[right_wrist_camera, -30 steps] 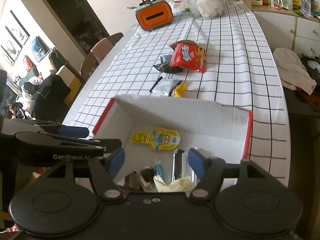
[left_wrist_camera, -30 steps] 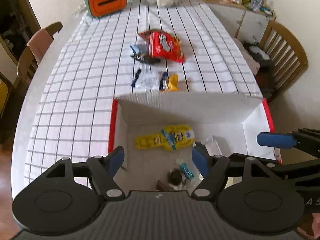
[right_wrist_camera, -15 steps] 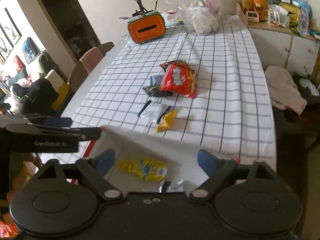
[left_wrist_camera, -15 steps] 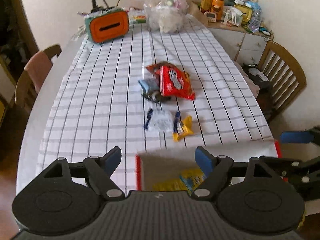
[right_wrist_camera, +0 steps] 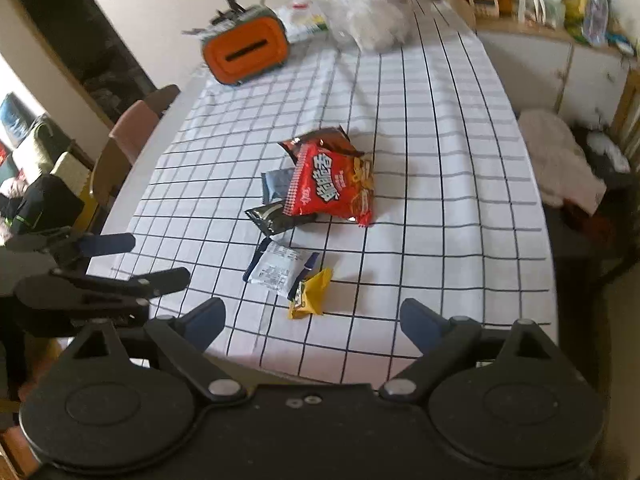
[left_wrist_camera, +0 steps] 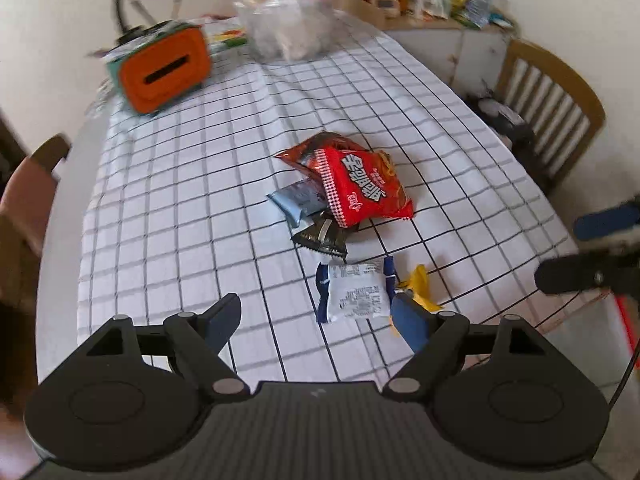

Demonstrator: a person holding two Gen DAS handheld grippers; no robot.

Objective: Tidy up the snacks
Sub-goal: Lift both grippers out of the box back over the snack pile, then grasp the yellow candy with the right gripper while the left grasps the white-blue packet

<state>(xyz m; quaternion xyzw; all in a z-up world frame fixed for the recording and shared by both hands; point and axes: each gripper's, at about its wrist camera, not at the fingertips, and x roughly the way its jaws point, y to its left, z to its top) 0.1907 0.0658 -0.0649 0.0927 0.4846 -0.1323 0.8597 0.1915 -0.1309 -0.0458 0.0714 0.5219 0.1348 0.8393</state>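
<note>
On the checked tablecloth (left_wrist_camera: 180, 200) lies a cluster of snacks. It holds a red chip bag (left_wrist_camera: 360, 188) (right_wrist_camera: 332, 184), a pale blue packet (left_wrist_camera: 296, 200), a black packet (left_wrist_camera: 320, 236), a white packet (left_wrist_camera: 356, 294) (right_wrist_camera: 276, 268) and a small yellow packet (left_wrist_camera: 418, 284) (right_wrist_camera: 310, 294). My left gripper (left_wrist_camera: 316, 320) (right_wrist_camera: 160, 258) hovers open just short of the white packet, holding nothing. Beside it, my right gripper (right_wrist_camera: 312, 320) (left_wrist_camera: 560, 254) is open and empty, just short of the yellow packet. A corner of the red-edged cardboard box (left_wrist_camera: 624, 320) shows at the right.
An orange tissue holder (left_wrist_camera: 164, 72) and a clear plastic bag (left_wrist_camera: 288, 28) stand at the table's far end. A wooden chair (left_wrist_camera: 552, 100) is on the right and a pink-cushioned chair (right_wrist_camera: 132, 132) on the left. A cluttered cabinet (right_wrist_camera: 560, 0) sits at the back right.
Both grippers have moved from above the box out over the table toward the loose snacks. The box interior has dropped out of view. The right jaws stand wider.
</note>
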